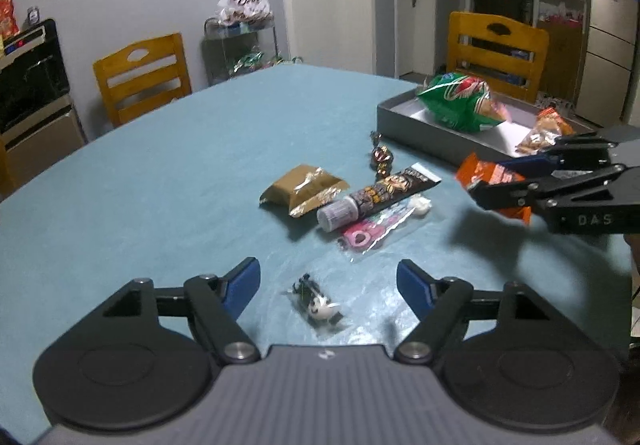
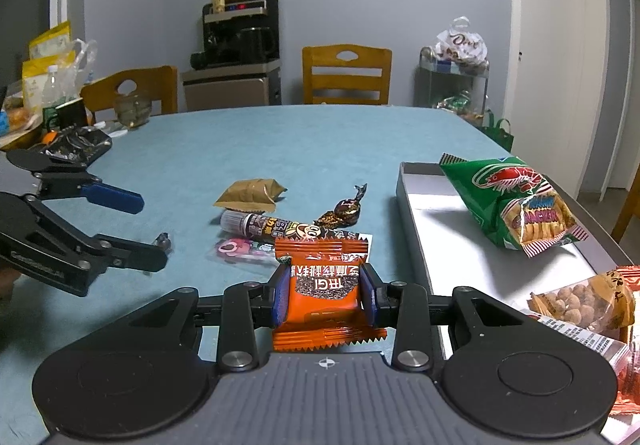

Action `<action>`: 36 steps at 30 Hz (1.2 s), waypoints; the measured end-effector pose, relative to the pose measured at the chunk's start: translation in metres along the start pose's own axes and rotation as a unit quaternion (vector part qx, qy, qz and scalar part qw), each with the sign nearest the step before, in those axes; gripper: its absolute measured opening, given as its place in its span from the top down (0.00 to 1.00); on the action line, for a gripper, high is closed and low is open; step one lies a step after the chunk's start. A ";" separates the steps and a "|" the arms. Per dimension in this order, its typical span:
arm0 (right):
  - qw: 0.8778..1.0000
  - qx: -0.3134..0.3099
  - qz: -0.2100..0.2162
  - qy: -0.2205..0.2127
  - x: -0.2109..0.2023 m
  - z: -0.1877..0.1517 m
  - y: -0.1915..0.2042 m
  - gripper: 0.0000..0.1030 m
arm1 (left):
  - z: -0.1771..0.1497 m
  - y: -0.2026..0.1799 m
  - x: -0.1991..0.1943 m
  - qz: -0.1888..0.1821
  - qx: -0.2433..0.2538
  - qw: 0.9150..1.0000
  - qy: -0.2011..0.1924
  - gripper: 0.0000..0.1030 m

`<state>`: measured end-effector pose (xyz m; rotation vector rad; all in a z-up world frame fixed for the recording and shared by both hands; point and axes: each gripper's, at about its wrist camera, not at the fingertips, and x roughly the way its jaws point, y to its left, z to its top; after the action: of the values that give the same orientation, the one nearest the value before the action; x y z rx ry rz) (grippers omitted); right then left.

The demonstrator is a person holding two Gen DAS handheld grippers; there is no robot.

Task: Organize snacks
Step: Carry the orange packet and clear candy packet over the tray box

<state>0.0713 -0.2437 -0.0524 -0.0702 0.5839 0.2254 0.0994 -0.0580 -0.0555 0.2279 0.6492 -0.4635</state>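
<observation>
Right, the right gripper (image 2: pixel 325 295) has its blue pads clamped on either side of an orange snack packet (image 2: pixel 326 291), dead centre at the bottom of the right wrist view, where the printed face and crimped top edge show clearly. Over in the left wrist view that same packet is only an orange sliver at the right edge, mostly hidden by the black fingers holding it. The left gripper (image 1: pixel 328 287) has its fingers spread well apart at the bottom of its own view, touching nothing, with a small black-and-white wrapped candy (image 1: pixel 316 303) lying on the blue tablecloth (image 1: pixel 160 173) between them; from the right wrist that candy is barely a speck behind the lower finger at the left edge. Mid-frame in both views sit a gold-brown pouch (image 1: pixel 302 191), a dark printed tube (image 1: pixel 376 201) lying over a clear pink packet (image 1: pixel 370 235), and a foil-twisted sweet (image 1: pixel 382 157). The grey tray (image 1: pixel 416 127) is at the upper right in the left view, with a green cracker bag (image 1: pixel 460 101) inside. The right wrist view shows the tray's pale floor along the right side, the prawn picture on the green bag, and a clear bag of nuts (image 2: pixel 584 303) at its near end.
</observation>
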 end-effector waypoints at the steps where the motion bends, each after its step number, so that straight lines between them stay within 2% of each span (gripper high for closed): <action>1: 1.000 0.000 0.000 0.001 0.000 0.000 0.000 0.64 | -0.001 0.000 0.002 0.006 -0.003 1.000 0.007 0.26; 2: 1.000 0.000 0.000 0.002 0.000 0.000 0.000 0.64 | -0.002 0.000 0.005 0.010 -0.005 1.000 0.018 0.27; 3: 1.000 0.000 0.000 0.002 0.001 0.000 0.000 0.64 | -0.003 0.001 0.008 0.012 -0.012 0.999 0.029 0.31; 5: 1.000 0.000 0.002 0.003 0.001 0.000 0.000 0.64 | -0.005 0.002 0.011 0.008 -0.024 0.999 0.041 0.41; 7: 1.000 -0.001 0.003 0.004 0.003 0.000 0.001 0.64 | -0.005 0.002 0.013 0.006 -0.029 0.999 0.044 0.56; 10: 1.000 -0.001 0.005 0.006 0.004 0.000 0.002 0.64 | -0.007 0.005 0.017 0.002 -0.041 0.998 0.049 0.64; 14: 1.000 -0.003 0.009 0.006 0.006 0.000 0.004 0.64 | -0.006 0.008 0.019 0.002 -0.058 0.997 0.045 0.68; 16: 1.000 -0.003 0.012 0.006 0.006 -0.001 0.004 0.64 | -0.005 0.009 0.020 0.005 -0.063 0.997 0.041 0.82; 17: 1.000 -0.003 0.014 0.006 0.006 -0.001 0.005 0.64 | -0.005 0.011 0.020 0.007 -0.067 0.997 0.040 0.84; 26: 1.000 -0.010 0.029 -0.002 -0.002 -0.001 0.008 0.64 | -0.002 0.013 0.009 0.044 -0.066 0.997 -0.014 0.85; 36: 0.999 -0.001 0.025 -0.043 -0.030 0.008 -0.011 0.64 | 0.018 -0.006 -0.004 0.054 -0.057 0.996 -0.050 0.85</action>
<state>0.0536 -0.2594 -0.0289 -0.0482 0.4994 0.2775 0.1035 -0.0680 -0.0393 0.1293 0.5601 -0.3299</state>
